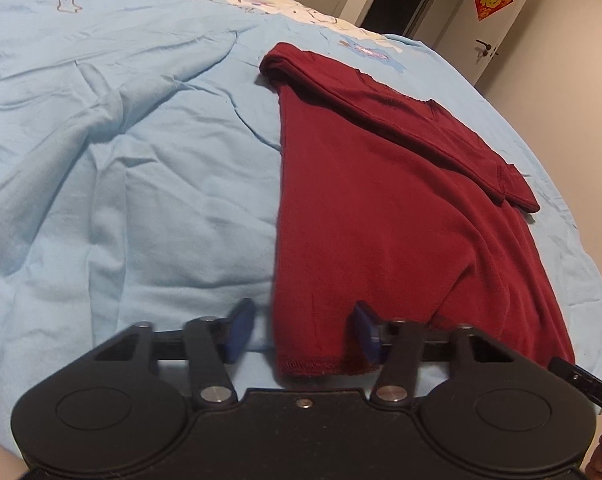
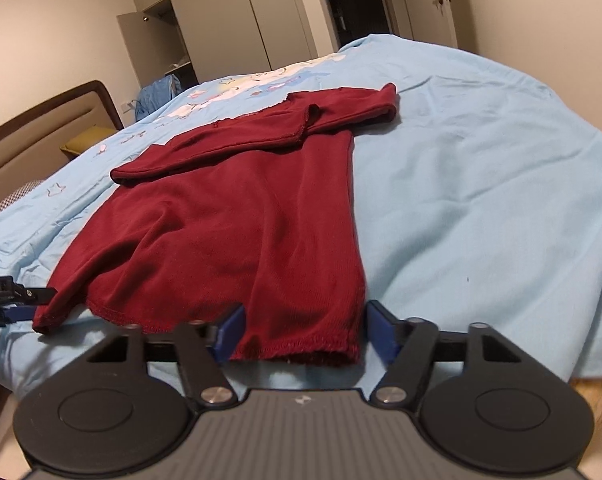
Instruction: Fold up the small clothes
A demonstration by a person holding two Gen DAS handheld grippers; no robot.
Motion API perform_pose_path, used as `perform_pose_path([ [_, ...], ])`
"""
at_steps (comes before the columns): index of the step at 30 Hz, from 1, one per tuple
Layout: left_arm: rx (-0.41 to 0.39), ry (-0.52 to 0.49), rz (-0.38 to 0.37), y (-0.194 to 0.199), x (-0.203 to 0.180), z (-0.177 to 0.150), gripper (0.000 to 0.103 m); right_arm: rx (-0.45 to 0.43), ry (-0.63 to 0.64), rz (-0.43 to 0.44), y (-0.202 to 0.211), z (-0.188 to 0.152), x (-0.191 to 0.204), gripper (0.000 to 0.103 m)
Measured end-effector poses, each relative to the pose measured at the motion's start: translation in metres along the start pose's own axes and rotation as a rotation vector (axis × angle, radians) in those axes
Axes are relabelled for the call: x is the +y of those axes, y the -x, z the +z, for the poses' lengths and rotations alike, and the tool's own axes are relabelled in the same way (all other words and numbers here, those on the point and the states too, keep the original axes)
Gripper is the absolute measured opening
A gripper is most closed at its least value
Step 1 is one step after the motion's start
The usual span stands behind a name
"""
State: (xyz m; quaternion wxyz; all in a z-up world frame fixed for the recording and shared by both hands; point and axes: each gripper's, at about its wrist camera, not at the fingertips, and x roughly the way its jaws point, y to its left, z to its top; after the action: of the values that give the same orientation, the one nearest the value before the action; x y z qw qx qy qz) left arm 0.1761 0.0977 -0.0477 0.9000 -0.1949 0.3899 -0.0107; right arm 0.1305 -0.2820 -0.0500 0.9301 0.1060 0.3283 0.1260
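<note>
A dark red shirt [image 1: 381,208] lies flat on a light blue bedsheet [image 1: 121,168], its sleeves folded in across the top. My left gripper [image 1: 305,332] is open, its blue fingers straddling the shirt's left bottom hem corner. In the right wrist view the same shirt [image 2: 229,216] lies ahead, and my right gripper [image 2: 305,332] is open with its blue fingers on either side of the right bottom hem corner. The left gripper's tip [image 2: 17,300] shows at the left edge, next to the other hem corner.
The bed's headboard [image 2: 41,136] and a yellow pillow [image 2: 85,140] are at the left. Wardrobes [image 2: 229,24] and a door [image 2: 433,0] stand beyond the bed. The sheet has wrinkles [image 1: 81,120] left of the shirt. A printed pattern [image 1: 261,0] lies near the far edge.
</note>
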Motion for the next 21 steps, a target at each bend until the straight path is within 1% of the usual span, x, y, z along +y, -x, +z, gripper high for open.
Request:
perform_pose_path([
  [1, 0.005, 0.008, -0.008, 0.000, 0.000, 0.000, 0.029, 0.002, -0.006, -0.003, 0.001, -0.001, 0.000, 0.047],
  [2, 0.001, 0.016, -0.006, 0.001, 0.000, 0.001, 0.015, 0.001, -0.008, -0.012, 0.002, -0.002, -0.001, 0.036],
  [3, -0.008, 0.022, 0.006, 0.003, -0.001, 0.002, 0.007, 0.001, -0.011, -0.013, 0.003, -0.003, -0.001, 0.032],
  [5, -0.044, 0.028, 0.029, 0.012, -0.004, 0.004, 0.006, -0.005, -0.027, 0.001, 0.006, -0.002, -0.003, 0.017],
  [7, -0.080, 0.025, 0.042, 0.024, -0.008, 0.008, 0.005, -0.021, -0.024, 0.002, 0.012, 0.000, -0.003, 0.011],
  [11, -0.137, 0.016, 0.067, 0.048, -0.015, 0.022, 0.004, -0.078, -0.019, 0.009, 0.030, 0.011, -0.002, 0.009],
  [14, -0.169, 0.042, 0.035, 0.068, -0.016, 0.031, 0.004, -0.130, -0.015, 0.013, 0.050, 0.025, -0.002, 0.008],
  [16, -0.179, 0.043, 0.031, 0.079, -0.017, 0.035, 0.004, -0.162, -0.007, 0.019, 0.063, 0.035, -0.004, 0.008],
  [18, -0.170, 0.033, 0.037, 0.082, -0.017, 0.034, 0.004, -0.186, 0.011, 0.017, 0.074, 0.042, -0.004, 0.007],
  [21, -0.133, 0.037, 0.049, 0.074, -0.012, 0.025, 0.004, -0.189, 0.037, 0.007, 0.081, 0.045, -0.004, 0.007],
])
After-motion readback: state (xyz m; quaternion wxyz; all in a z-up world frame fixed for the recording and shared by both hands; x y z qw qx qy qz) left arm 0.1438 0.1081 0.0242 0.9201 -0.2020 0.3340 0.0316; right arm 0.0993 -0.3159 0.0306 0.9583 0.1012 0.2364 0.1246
